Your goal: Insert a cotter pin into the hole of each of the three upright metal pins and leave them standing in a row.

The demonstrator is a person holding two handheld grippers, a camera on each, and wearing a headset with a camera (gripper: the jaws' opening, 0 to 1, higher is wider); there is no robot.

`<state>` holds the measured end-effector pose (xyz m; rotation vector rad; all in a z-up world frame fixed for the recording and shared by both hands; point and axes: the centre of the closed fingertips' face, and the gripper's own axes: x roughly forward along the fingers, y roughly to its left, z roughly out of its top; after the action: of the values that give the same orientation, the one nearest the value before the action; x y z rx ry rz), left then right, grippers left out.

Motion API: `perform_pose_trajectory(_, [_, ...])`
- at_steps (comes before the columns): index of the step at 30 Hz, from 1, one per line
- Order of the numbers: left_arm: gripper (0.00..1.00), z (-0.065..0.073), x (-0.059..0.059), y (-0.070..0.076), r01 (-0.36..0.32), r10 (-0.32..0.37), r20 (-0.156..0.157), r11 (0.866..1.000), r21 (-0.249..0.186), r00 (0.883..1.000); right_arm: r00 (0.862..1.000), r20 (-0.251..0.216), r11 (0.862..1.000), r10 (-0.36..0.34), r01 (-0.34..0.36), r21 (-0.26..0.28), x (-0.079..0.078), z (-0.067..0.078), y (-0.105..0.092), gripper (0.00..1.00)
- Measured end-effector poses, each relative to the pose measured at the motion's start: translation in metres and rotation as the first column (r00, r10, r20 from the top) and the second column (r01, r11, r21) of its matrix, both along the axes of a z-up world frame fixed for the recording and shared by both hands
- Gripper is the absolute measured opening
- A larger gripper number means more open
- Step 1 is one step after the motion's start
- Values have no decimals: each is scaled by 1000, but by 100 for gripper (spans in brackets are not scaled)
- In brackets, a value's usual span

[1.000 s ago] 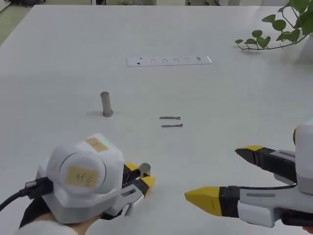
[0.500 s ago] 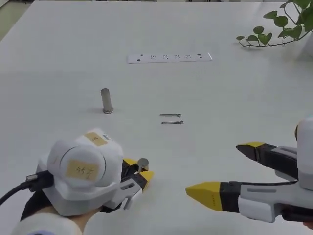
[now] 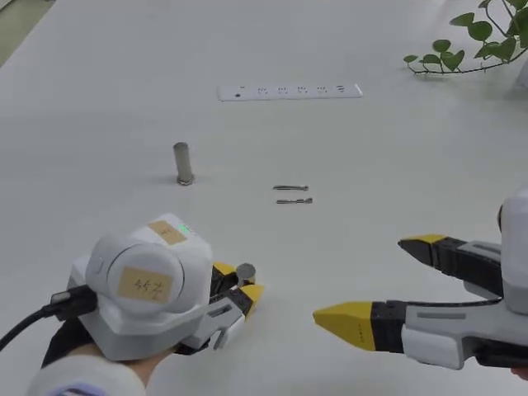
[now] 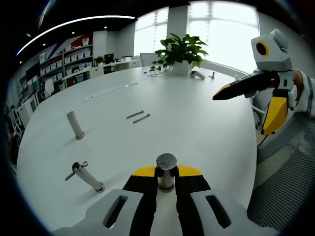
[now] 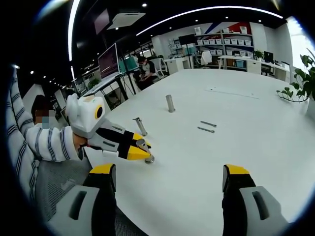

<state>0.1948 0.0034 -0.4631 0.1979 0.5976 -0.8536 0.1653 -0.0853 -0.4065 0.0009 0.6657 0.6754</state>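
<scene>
My left gripper is shut on a short metal pin that stands upright on the white table near its front edge. To its left stands a second pin with a cotter pin through its top. A bare third pin is upright farther back. Two loose cotter pins lie side by side mid-table. At the front right my right gripper hovers open with nothing between its jaws.
A white power strip lies across the far part of the table. A potted plant's leaves trail in at the far right corner. Shelves, desks and a seated person are in the room beyond.
The head camera has tilted a little, shifting the whole picture. Both grippers keep their places, the left still shut on the pin.
</scene>
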Motion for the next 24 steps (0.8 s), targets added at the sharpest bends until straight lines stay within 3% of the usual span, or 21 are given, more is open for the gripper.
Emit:
perform_pose_trajectory(16, [10,0,-5,0,-6,6,29,1000,8,1000,1000,1,1000,9,-9,7,-2,-1,2,88])
perform_pose_trajectory(24, [10,0,-4,0,-4,5,29,1000,-11,1000,1000,-3,1000,19,-19,9,-3,-1,4,88])
